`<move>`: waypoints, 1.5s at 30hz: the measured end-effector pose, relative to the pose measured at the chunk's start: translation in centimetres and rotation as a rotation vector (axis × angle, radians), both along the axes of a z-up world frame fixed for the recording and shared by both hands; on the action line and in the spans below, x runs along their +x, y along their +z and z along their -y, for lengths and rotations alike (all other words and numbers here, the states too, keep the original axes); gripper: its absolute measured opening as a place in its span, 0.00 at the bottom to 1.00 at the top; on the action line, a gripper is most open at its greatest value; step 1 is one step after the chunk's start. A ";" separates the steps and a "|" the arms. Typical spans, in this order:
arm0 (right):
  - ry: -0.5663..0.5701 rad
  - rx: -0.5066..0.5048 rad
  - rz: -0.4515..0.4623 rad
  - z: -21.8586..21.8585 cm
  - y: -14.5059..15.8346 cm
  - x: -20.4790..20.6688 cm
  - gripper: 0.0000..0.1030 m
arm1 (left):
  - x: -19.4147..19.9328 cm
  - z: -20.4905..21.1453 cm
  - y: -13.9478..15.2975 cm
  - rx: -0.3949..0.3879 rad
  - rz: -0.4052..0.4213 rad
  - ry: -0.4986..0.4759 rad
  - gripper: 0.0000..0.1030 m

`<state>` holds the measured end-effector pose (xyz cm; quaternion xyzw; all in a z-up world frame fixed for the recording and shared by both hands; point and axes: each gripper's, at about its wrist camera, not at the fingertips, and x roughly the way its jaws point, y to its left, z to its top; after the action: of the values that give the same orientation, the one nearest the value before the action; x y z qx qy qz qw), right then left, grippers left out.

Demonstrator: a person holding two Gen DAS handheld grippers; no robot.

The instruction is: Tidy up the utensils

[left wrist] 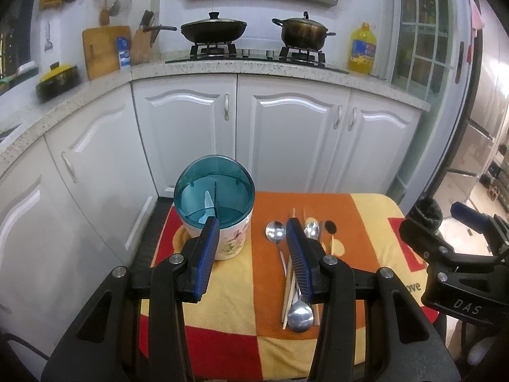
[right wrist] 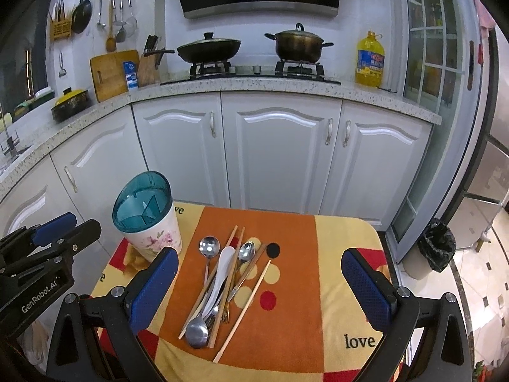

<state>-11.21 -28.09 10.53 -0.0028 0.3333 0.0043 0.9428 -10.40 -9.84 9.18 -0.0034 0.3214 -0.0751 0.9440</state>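
Kitchen cabinets stood behind a small table under a patchwork cloth (right wrist: pixel 343 254). Both the left gripper (left wrist: pixel 251 248) and the right gripper (right wrist: pixel 259 281) were wide open and held nothing. Between them lay the tangled pile of spoons and chopsticks (right wrist: pixel 219 286), beside the divided utensil holder (right wrist: pixel 148 219). Probably one pull could drag its neighbours off. Readable: "love", "GenRobot.AI", "DAS".

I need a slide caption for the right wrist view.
Open right claw above spoons and chopsticks piled beside a holder on a cloth.

Dim, bluish indoor light, sharp focus, heavy fisheye bending and dark corners.
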 end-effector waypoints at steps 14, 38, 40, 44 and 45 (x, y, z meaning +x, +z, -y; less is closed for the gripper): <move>0.000 -0.009 0.005 -0.2 0.3 -0.6 1.00 | -0.4 -0.1 0.3 -0.006 0.014 -0.002 0.42; 0.004 -0.025 0.001 -0.5 0.5 -0.1 1.00 | -0.3 -0.1 0.1 -0.008 0.006 -0.014 0.42; 0.005 -0.027 -0.001 -0.5 0.4 -0.1 1.00 | -0.4 0.0 -0.1 -0.008 0.002 -0.016 0.42; 0.007 -0.033 -0.002 -0.7 0.3 -0.2 1.00 | -0.6 0.1 -0.3 -0.009 -0.001 -0.019 0.42; 0.008 -0.034 -0.002 -0.7 0.2 -0.2 1.00 | -0.6 0.0 -0.3 -0.009 -0.002 -0.019 0.42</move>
<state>-11.39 -27.36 10.77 -0.0201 0.3344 0.0024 0.9422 -10.98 -9.87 8.87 -0.0048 0.3220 -0.0856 0.9428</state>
